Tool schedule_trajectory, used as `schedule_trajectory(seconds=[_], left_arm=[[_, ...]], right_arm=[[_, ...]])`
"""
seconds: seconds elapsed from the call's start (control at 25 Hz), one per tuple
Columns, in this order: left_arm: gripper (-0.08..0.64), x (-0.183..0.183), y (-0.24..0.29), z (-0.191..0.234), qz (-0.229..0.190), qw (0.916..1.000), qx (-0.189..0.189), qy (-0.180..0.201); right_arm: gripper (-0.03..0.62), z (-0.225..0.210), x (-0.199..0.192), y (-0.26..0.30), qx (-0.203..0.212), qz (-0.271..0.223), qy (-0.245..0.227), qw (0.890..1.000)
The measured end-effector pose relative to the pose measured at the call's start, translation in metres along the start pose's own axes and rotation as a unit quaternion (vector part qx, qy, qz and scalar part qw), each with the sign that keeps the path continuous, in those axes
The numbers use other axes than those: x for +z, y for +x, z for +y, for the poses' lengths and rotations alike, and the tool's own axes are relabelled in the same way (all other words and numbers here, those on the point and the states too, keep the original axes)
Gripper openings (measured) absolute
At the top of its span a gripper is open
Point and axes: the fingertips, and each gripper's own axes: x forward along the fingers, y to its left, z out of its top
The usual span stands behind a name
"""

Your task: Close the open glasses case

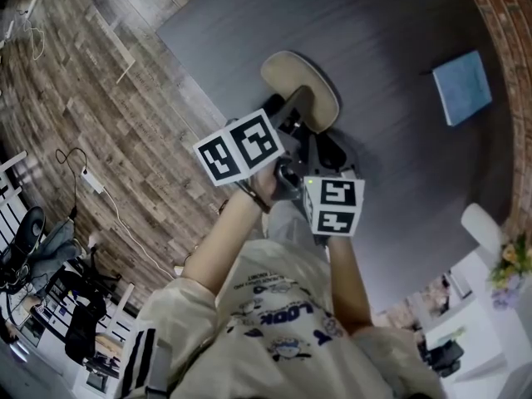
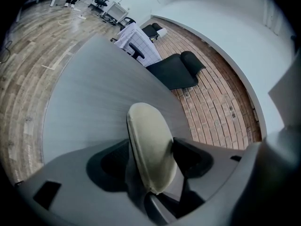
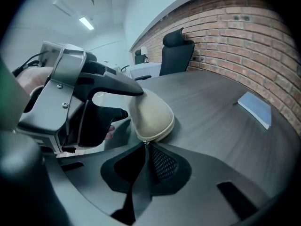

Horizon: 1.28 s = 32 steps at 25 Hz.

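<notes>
At the near zip end of the beige case (image 3: 151, 114), the right gripper (image 3: 146, 147) holds its jaws almost together. The case lies lid-down on a grey table (image 3: 221, 121). The left gripper (image 2: 150, 149) straddles it, jaws wide and not pressing. Beyond, a blue pad (image 3: 255, 108) lies near the brick wall (image 3: 244, 36).

A blue booklet (image 1: 462, 87) lies on the grey table (image 1: 391, 23).

Steep overhead, two close views, sharing case (image 1: 301, 98)
</notes>
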Motion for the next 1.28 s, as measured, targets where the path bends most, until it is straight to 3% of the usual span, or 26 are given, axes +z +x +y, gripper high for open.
schedule_trajectory(seconds=[0.2, 0.52, 0.96, 1.28], left_arm=[[0.287, 0.001, -0.001, 0.0, -0.002, 0.999, 0.014, 0.042], [0.287, 0.006, 0.002, 0.0, 0.025, 0.9976, 0.013, 0.063], [0.29, 0.004, 0.007, -0.005, 0.065, 0.9969, 0.004, 0.043], [0.291, 0.007, 0.009, -0.001, 0.079, 0.9964, -0.002, 0.032]], right_arm=[[0.006, -0.007, -0.009, 0.0, -0.009, -0.009, 0.019, 1.0], [0.002, -0.014, -0.004, 0.002, -0.021, -0.022, 0.048, 0.998], [0.002, -0.034, 0.003, 0.002, -0.038, -0.018, 0.091, 0.995], [0.002, -0.05, 0.01, 0.006, -0.051, -0.011, 0.078, 0.996]])
